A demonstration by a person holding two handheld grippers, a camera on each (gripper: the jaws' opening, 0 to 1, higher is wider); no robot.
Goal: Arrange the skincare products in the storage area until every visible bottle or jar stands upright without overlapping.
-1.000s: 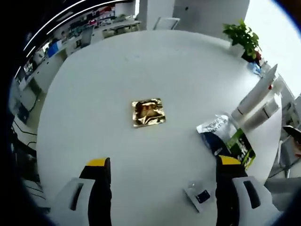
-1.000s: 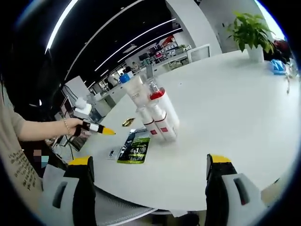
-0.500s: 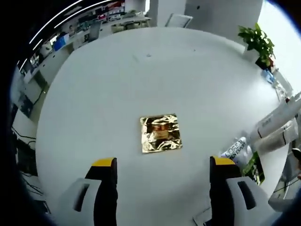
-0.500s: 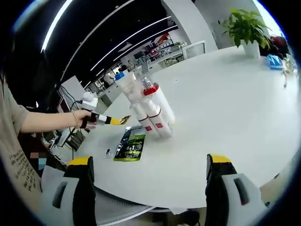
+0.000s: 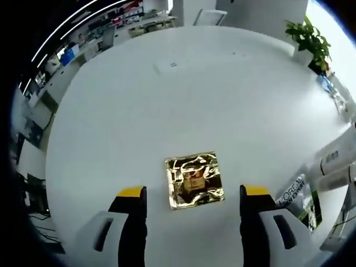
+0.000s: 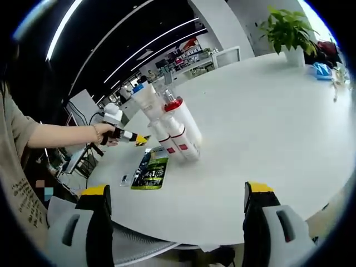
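Observation:
A crinkled gold foil sachet [image 5: 194, 180] lies flat on the round white table [image 5: 167, 89]. My left gripper [image 5: 192, 196] hangs open over it, one jaw on each side. White bottles [image 5: 338, 166] lie at the right edge beside a silver and green sachet [image 5: 298, 196]. In the right gripper view, a cluster of white bottles [image 6: 172, 127], one with a red collar, leans together on the table. A green and black sachet [image 6: 149, 169] lies in front of them. My right gripper [image 6: 173, 197] is open, well short of them, above the table's near edge. The left gripper [image 6: 135, 138] reaches in, held by a hand.
A potted plant [image 6: 289, 30] stands at the far side of the table, with a blue item [image 6: 324, 69] beside it. A small packet [image 6: 125, 179] lies near the green sachet. Desks and chairs stand beyond the table.
My left gripper has come closer to the gold sachet, which now sits between its jaws. The bottles have slid toward the right edge of that view. The right gripper has hardly moved.

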